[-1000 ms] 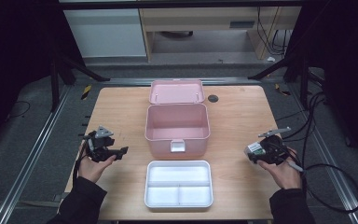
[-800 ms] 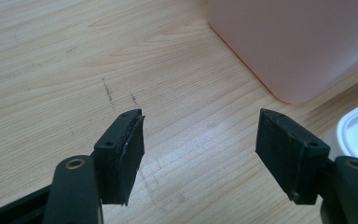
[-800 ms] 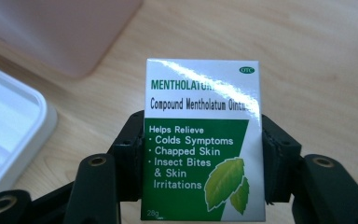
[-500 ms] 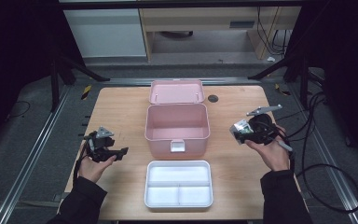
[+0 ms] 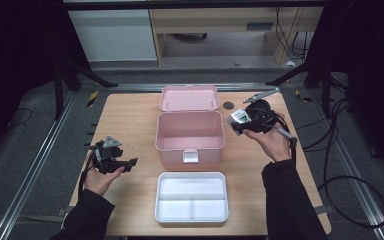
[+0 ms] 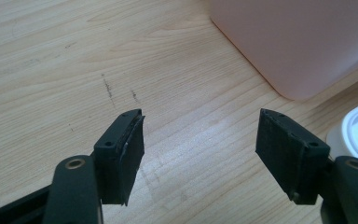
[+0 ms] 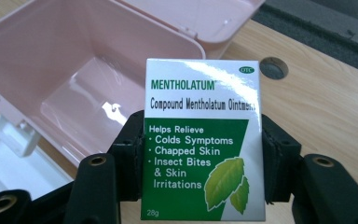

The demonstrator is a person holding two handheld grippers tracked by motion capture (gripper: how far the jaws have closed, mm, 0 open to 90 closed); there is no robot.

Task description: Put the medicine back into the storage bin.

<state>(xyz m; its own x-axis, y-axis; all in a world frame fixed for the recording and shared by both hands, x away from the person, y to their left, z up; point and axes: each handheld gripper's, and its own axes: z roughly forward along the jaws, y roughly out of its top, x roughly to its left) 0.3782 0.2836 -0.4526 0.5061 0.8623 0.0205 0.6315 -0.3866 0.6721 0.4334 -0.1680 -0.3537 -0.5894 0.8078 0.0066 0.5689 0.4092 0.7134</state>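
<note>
I am holding the ointment box (image 7: 204,140) upright between the pads of the right gripper (image 5: 241,121), right of centre in the high view, just beside the right wall of the open pink bin (image 5: 190,136). In the right gripper view the jaws are pinching only the lower half of the carton; the upper half is standing free above them, in front of the empty bin interior at upper left. The left gripper (image 6: 200,140) is idling at left of the high view, jaws spread over bare table (image 6: 51,51), holding nothing.

Risks I am weighing from here:
- The carton is thin card; squeezing harder is likely to be crushing it, while easing off is risking a slip.
- With the grip low, the top may be catching the bin's rim and levering the carton out.
- A release from high up may be sending it bouncing toward the lid (image 5: 189,98) or the white tray (image 5: 192,197) at lower centre.
</note>
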